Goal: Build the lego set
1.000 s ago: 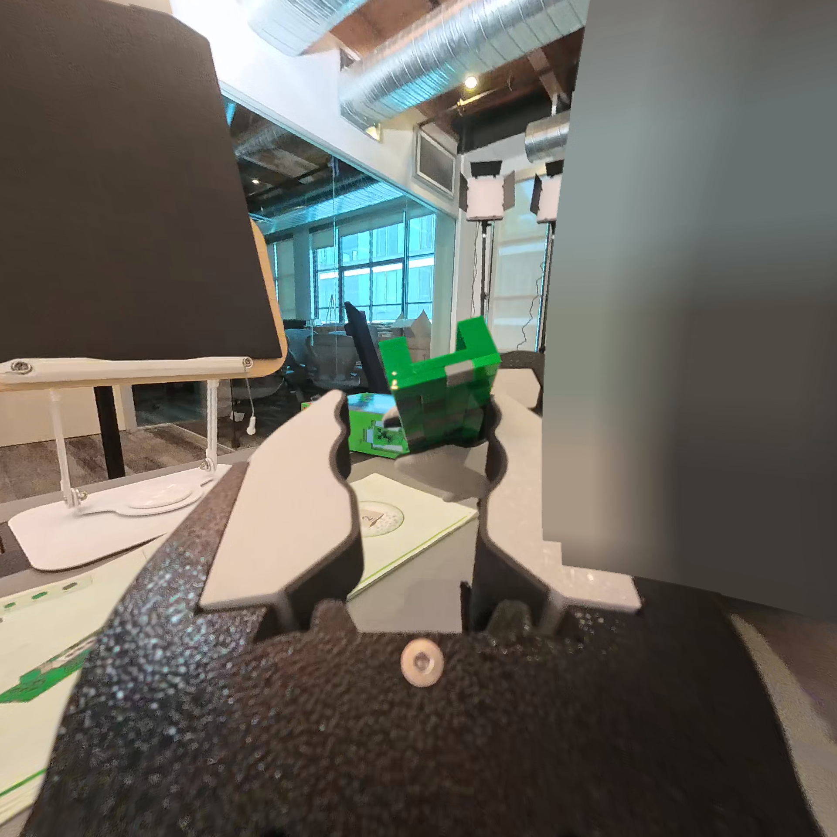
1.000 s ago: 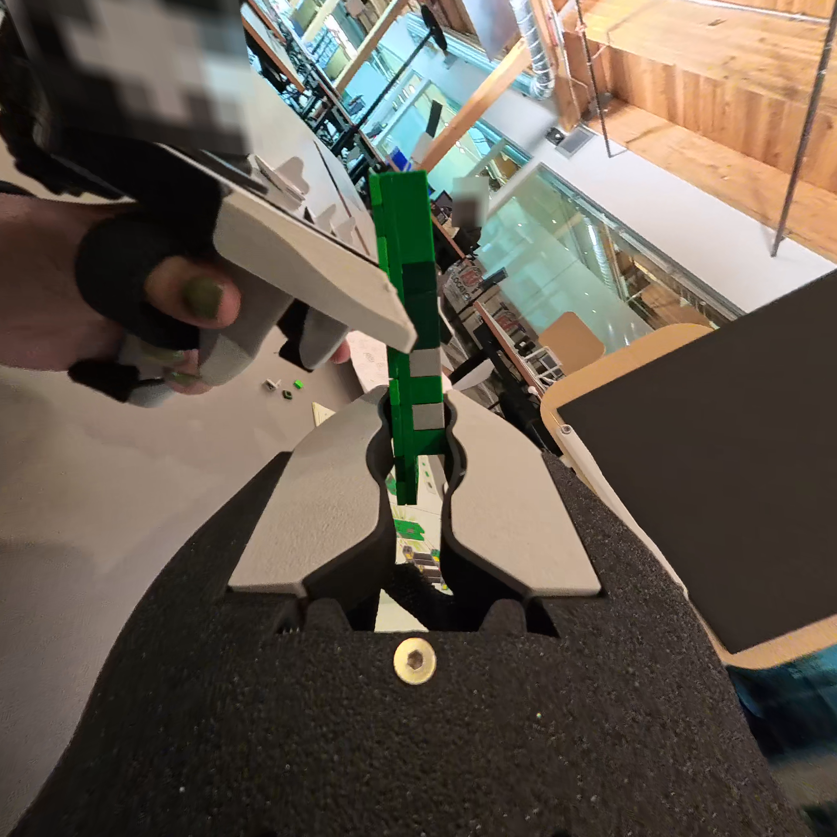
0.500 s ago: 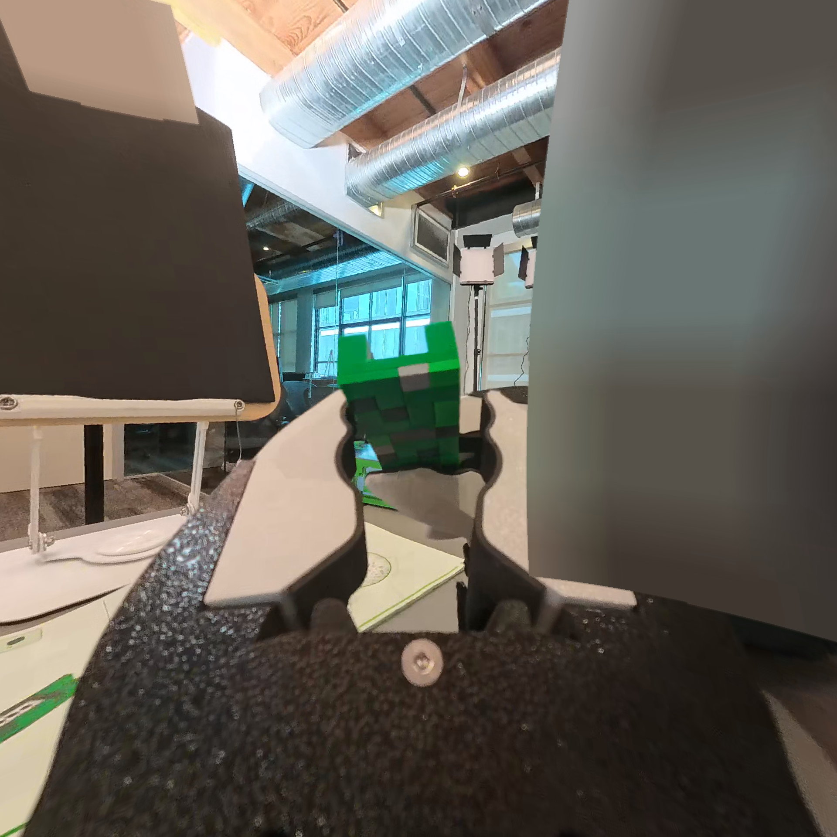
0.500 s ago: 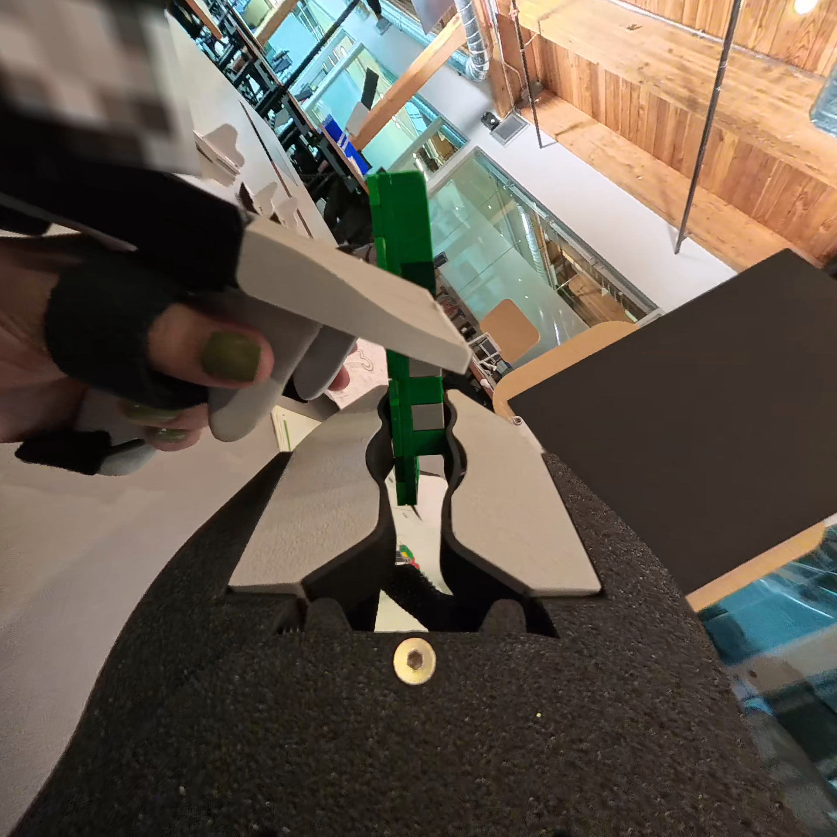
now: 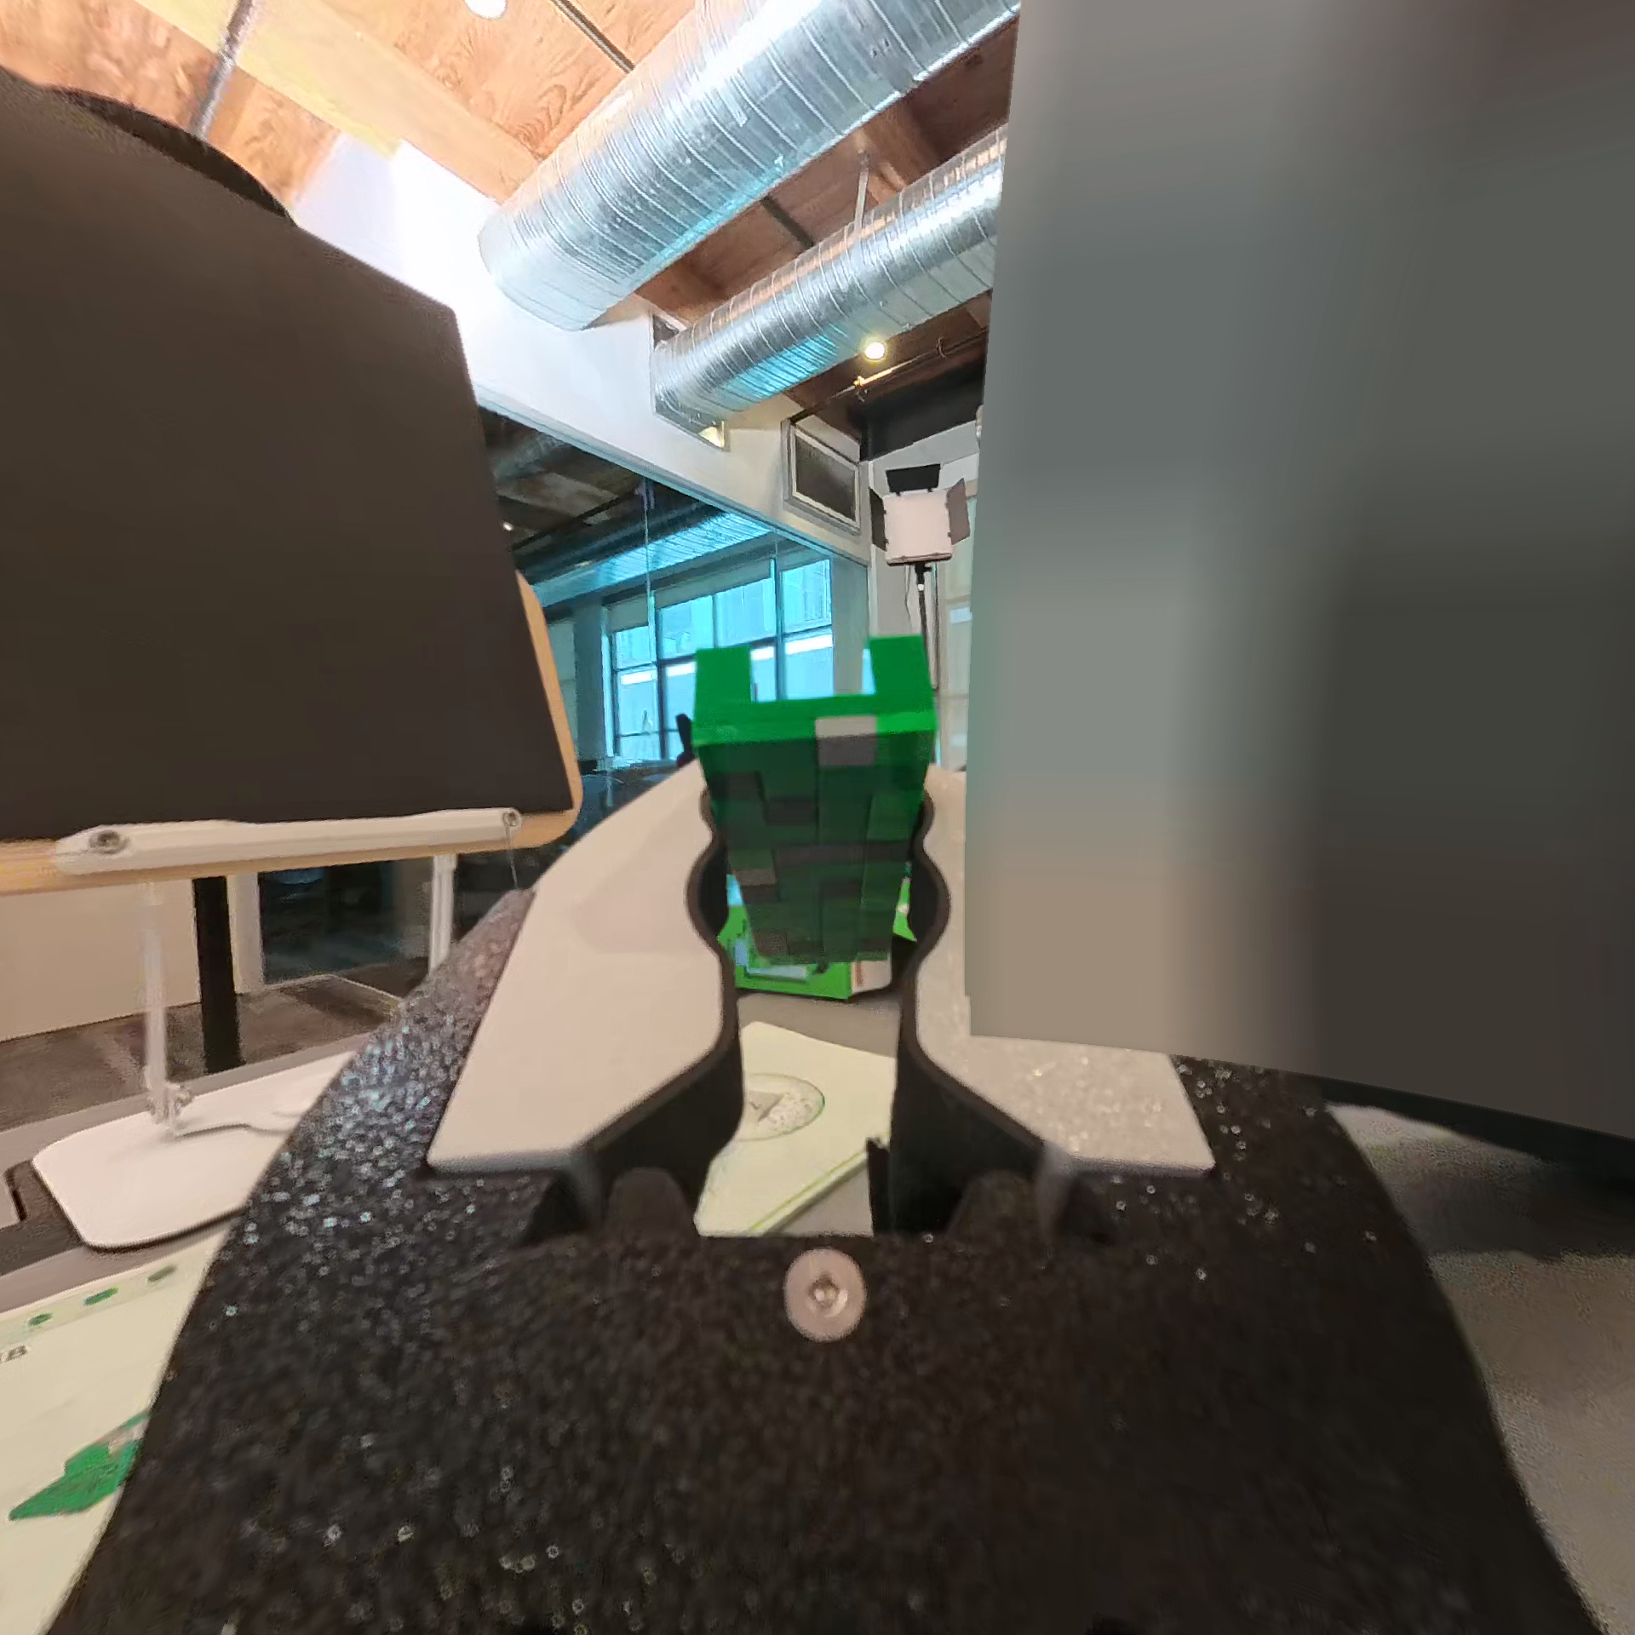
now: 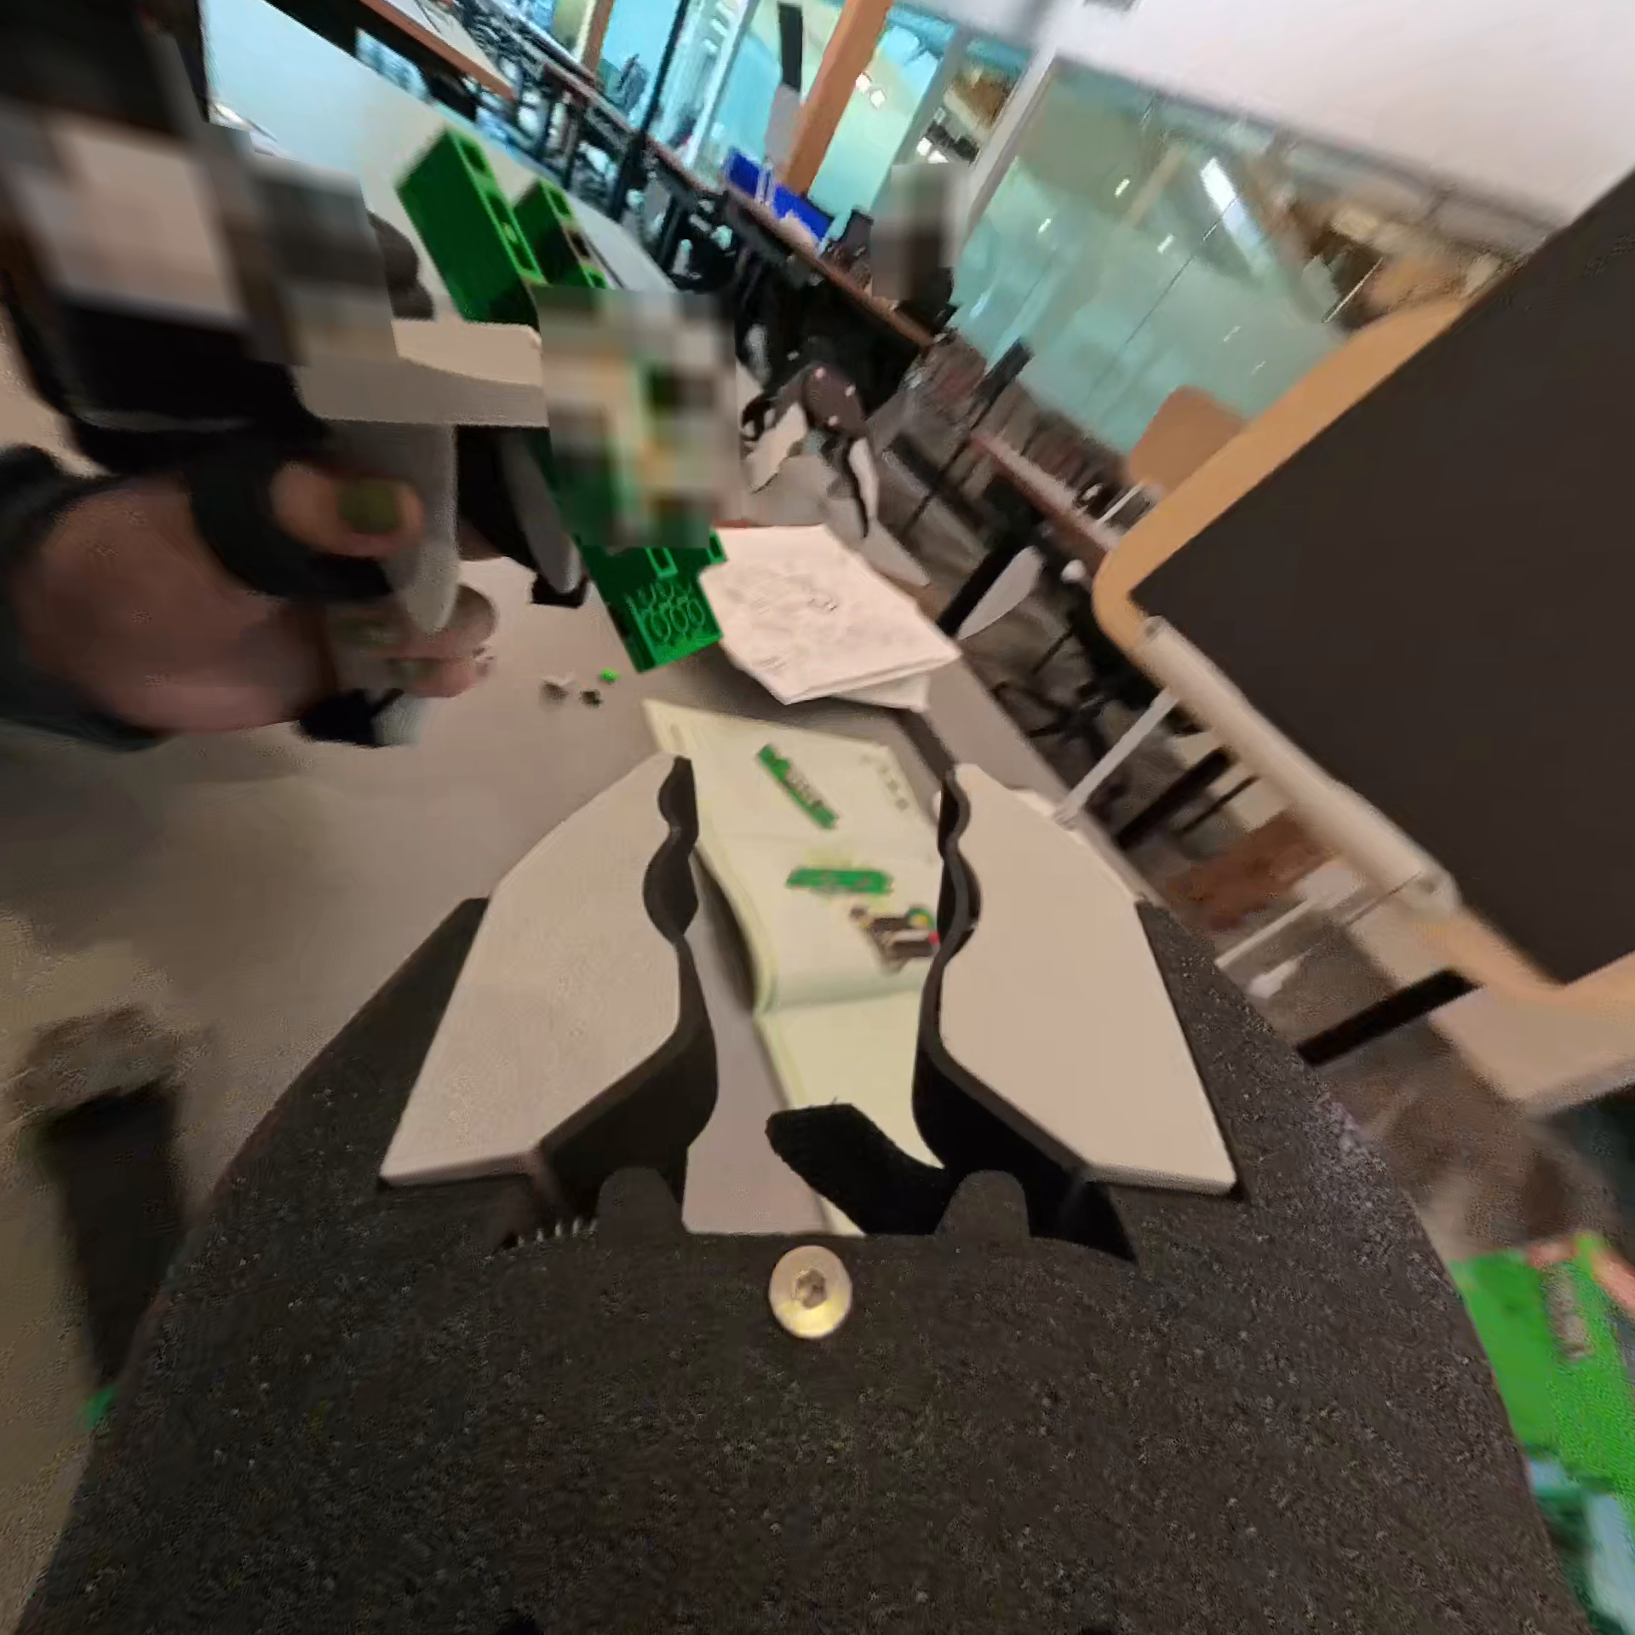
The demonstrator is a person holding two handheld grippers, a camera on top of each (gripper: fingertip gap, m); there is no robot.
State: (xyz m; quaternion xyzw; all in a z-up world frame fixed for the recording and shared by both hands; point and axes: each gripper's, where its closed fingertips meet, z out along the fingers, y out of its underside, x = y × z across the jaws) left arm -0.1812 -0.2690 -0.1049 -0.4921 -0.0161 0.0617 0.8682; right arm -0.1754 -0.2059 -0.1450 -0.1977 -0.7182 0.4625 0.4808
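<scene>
The green lego build, a tall block of green, dark green and grey bricks with two prongs on top, is held upright in the air by my left gripper, which is shut on its lower half. In the right wrist view the same build shows at the upper left, partly under a mosaic patch, with its studded underside facing down. My right gripper is open and empty, low over the table and apart from the build.
An open instruction booklet lies on the grey table, with white sheets beyond and small loose pieces nearby. A black panel on a white stand rises beside the table. A green box stands behind.
My right gripper has let go of the green build, opened and drawn back down towards the table. My left gripper has shut on the build and now holds it alone.
</scene>
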